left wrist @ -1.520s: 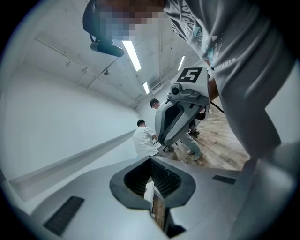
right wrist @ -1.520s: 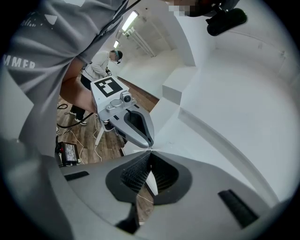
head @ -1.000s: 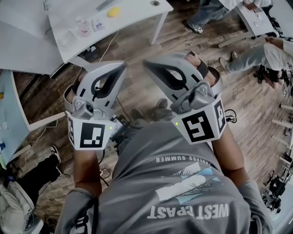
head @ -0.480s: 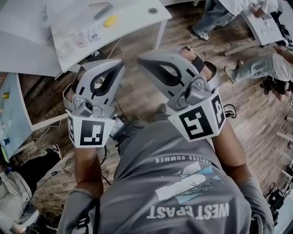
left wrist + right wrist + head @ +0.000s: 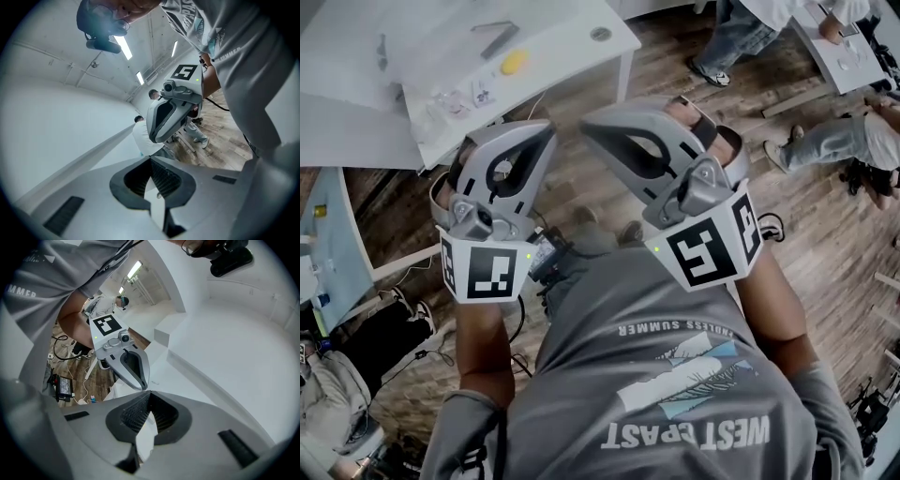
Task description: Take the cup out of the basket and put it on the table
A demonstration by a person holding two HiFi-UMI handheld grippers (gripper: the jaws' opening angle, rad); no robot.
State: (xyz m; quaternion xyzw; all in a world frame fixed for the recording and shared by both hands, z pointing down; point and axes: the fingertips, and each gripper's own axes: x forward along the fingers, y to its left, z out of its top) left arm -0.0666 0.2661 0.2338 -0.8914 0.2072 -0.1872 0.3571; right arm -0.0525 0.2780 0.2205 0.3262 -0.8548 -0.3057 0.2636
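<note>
two grippers, both empty, are held close against the person's grey shirt, tips pointing away from the body toward the top of the frame. the left gripper has its jaws pressed together with nothing between them, and the right gripper is closed tight the same way (its own view shows the ribbed pads meeting on bare air). i'd guess they are tucked in like this because the person is only carrying them over the wooden floor, not working yet. neither cup nor basket shows in any view. the white table at the upper left, possibly the one meant, holds a yellow thing and a few small items.
</note>
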